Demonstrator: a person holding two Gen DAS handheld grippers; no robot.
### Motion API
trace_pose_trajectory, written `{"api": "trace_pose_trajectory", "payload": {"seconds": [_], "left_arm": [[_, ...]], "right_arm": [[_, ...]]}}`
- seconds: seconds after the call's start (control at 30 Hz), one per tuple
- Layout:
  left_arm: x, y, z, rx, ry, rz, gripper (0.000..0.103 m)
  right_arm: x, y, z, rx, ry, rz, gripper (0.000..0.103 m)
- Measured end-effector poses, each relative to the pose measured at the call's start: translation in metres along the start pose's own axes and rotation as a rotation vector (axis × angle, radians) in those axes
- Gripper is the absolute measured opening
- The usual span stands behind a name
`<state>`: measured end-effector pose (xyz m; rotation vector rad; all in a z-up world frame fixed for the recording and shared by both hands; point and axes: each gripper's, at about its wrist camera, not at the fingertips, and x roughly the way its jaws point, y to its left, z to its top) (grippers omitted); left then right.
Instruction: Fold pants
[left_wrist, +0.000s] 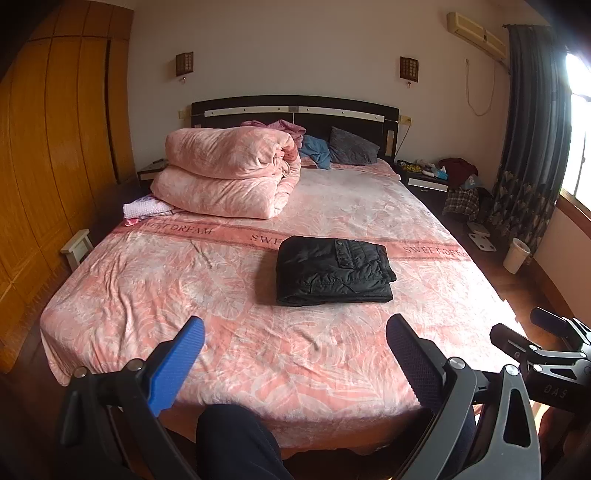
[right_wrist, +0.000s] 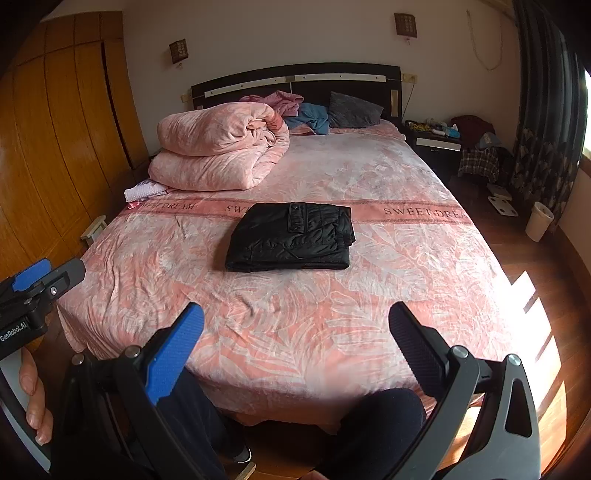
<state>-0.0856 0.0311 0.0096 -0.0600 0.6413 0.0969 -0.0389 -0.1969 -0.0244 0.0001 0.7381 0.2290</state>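
Left gripper (left_wrist: 295, 343) and right gripper (right_wrist: 295, 332) both hang over the near edge of the bed (left_wrist: 184, 288), jaws spread wide and holding nothing, well apart from the pants (left_wrist: 332, 271); a hand (right_wrist: 31, 398) grips the left tool's handle at the far left of the right wrist view. Black pants lie in the middle of the bed, slightly right of centre, partly over the lettered band of the bedspread, already gathered into a squat stack of several layers. Quilted, slightly glossy fabric suggests a padded garment: probably soft and light, springy enough to puff open, and rather slippery against the pads. Best purchase is judged to be at the open layered edges on the right side, or at the two near corners, pinching all layers together. Long axis runs left to right across the bed; the folded edge faces near, and the waistband, marked by a snap and placket (left_wrist: 343, 253), lies on top toward the far side. Folding looks essentially complete
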Motion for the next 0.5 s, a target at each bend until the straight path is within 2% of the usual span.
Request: {"api": "trace_pose_trajectory", "payload": {"seconds": [0.23, 0.5], "left_arm": [[-0.0004, -0.0016, 0.0014, 0.003, -0.002, 0.020, 0.099], [0.0049, 0.0005, 0.0010, -0.013, 0.033, -0.002, 0.099]], "right_arm": [[0.0021, -0.0012, -0.0012, 0.004, 0.005, 0.001, 0.100], [0.0037, -0.0005, -0.0012, 0.008, 0.003, 0.006, 0.100]]}}
